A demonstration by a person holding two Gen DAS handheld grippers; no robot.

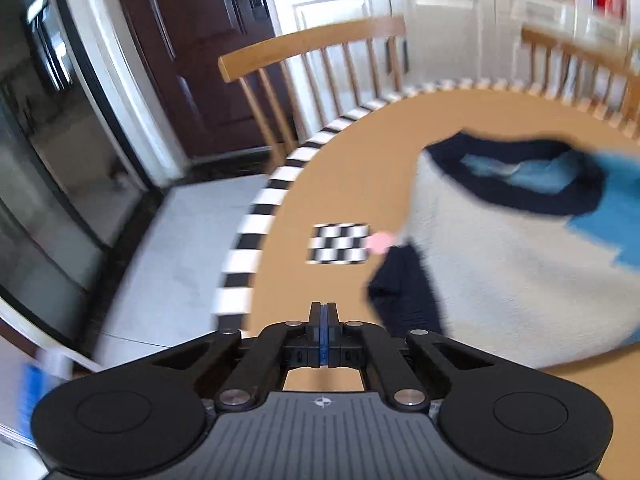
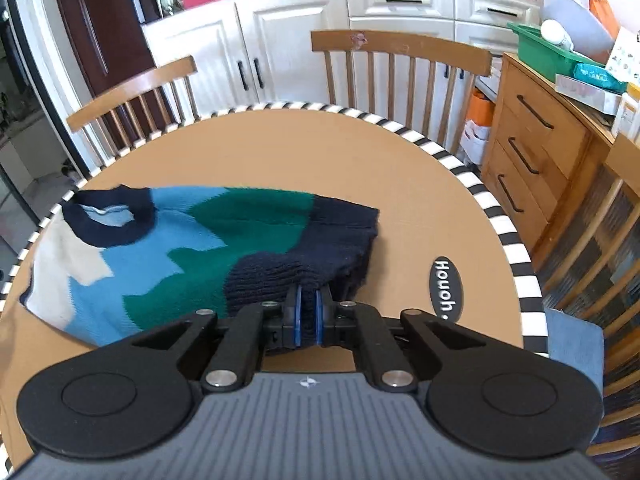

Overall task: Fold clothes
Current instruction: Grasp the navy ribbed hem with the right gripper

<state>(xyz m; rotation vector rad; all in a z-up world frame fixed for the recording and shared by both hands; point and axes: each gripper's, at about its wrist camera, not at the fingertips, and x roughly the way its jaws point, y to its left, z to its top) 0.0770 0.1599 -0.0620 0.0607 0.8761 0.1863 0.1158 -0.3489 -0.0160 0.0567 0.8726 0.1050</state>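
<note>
Bright daylight, both views. Left wrist view is motion-blurred: sweater, chairs and cabinets are smeared, only the left gripper is sharp. Right wrist view is crisp. Strong fisheye bends the table edge. Soft shadows, mild glare on the floor.

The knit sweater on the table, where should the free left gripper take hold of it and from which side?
Grip the navy cuff of the sweater, coming in low from the table's near edge. It lies flat and loose closest to the empty left gripper, while the right gripper already pinches the navy hem.
</note>
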